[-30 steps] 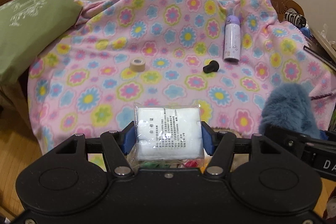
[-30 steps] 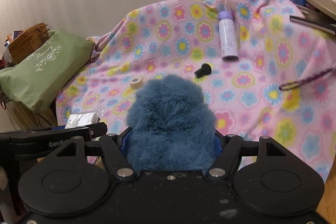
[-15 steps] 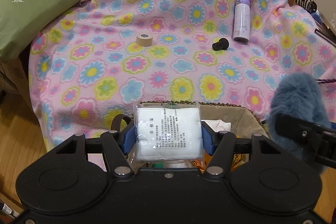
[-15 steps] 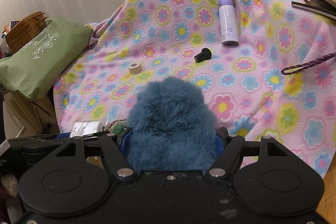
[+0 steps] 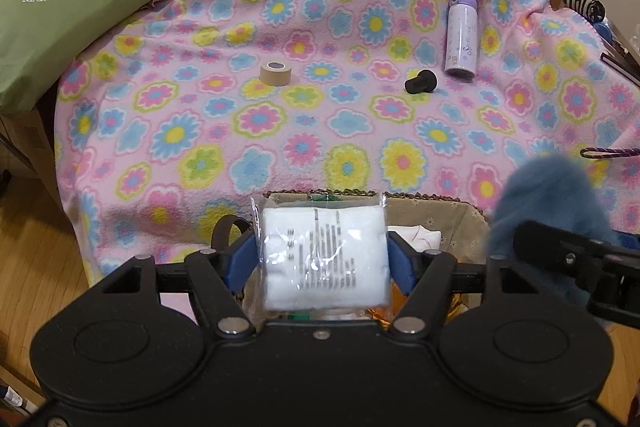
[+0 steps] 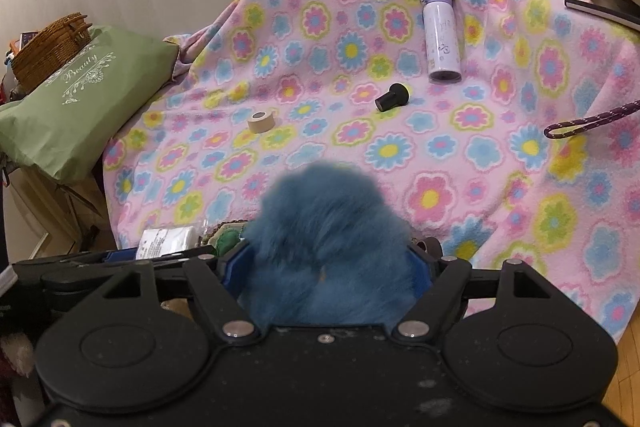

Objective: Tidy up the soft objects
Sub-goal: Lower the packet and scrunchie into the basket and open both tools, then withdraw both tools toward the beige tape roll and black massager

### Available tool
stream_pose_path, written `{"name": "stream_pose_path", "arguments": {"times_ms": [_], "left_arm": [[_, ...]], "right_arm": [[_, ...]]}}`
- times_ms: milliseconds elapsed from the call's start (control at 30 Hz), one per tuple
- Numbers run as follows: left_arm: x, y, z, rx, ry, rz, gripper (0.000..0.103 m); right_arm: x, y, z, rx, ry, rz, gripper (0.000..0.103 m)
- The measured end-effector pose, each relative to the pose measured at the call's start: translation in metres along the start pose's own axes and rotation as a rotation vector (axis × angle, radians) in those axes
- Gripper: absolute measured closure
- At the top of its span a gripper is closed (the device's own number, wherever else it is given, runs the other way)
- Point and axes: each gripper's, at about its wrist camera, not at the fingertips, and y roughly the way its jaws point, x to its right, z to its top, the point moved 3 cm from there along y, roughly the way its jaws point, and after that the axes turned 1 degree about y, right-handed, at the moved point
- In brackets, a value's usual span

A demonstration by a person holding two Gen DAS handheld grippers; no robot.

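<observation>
Over the flowery blanket, only my left camera shows the basket. My left claw has just been opening; the white packet, now blurred, sits loose between. My right claw has been opening around the blue fluffy toy.

On the blanket a tape roll lay left of a knob, a bottle just behind it; a basket stood before the blanket's near edge.
</observation>
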Motion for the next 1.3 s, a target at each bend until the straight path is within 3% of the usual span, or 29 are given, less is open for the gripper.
{"name": "stream_pose_path", "arguments": {"times_ms": [733, 833, 1067, 1300], "left_arm": [[0.002, 0.001, -0.002, -0.01, -0.009, -0.013, 0.036], [0.0, 0.0, -0.001, -0.002, -0.022, -0.021, 0.027], [-0.001, -0.009, 0.003, 0.046, -0.035, -0.031, 0.027], [-0.005, -0.02, 0.01, 0.108, -0.068, -0.05, 0.025]], "right_arm": [[0.0, -0.005, 0.0, 0.032, -0.006, 0.0, 0.02], [-0.001, -0.008, 0.0, 0.052, -0.015, 0.003, 0.017], [-0.004, -0.021, 0.007, 0.17, -0.071, -0.047, 0.0], [0.001, -0.037, 0.025, 0.296, -0.034, -0.047, 0.0]]}}
